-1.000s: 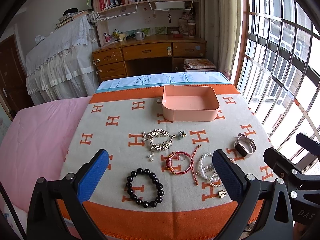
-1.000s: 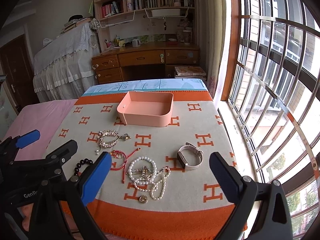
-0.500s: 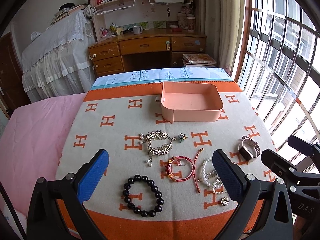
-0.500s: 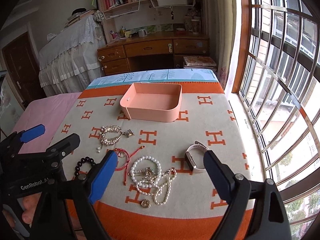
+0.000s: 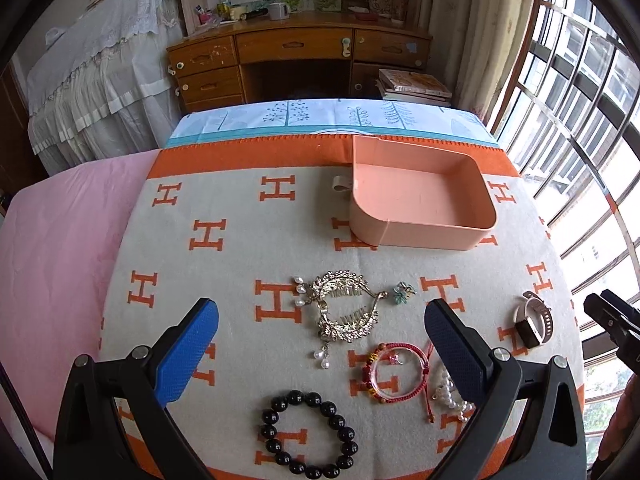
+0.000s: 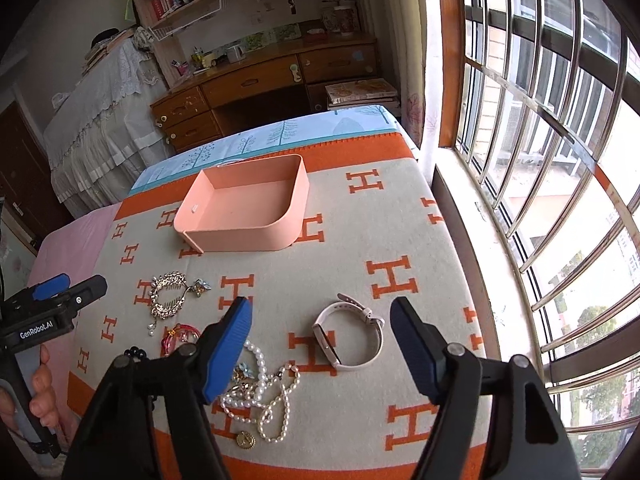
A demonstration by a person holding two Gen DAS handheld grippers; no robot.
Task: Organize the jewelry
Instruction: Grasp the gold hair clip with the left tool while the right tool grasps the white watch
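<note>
An empty pink tray (image 5: 420, 236) (image 6: 244, 236) sits at the far side of an orange-and-beige blanket. Nearer lie a gold hair comb (image 5: 344, 308) (image 6: 168, 296), a red cord bracelet (image 5: 396, 372), a black bead bracelet (image 5: 308, 432), a pearl necklace (image 6: 264, 396) and a white watch (image 6: 348, 336) (image 5: 534, 324). My left gripper (image 5: 320, 320) is open and empty, above the hair comb. My right gripper (image 6: 320, 316) is open and empty, above the watch.
The blanket (image 5: 240, 248) covers a bed with a pink sheet (image 5: 52, 248) on the left. A barred window (image 6: 540, 120) runs close along the right. A wooden desk (image 5: 296, 56) and bookshelves stand beyond the bed's far end.
Both grippers have moved forward and lower over the jewelry. The left now frames the hair comb, the right now frames the watch. Both stay open.
</note>
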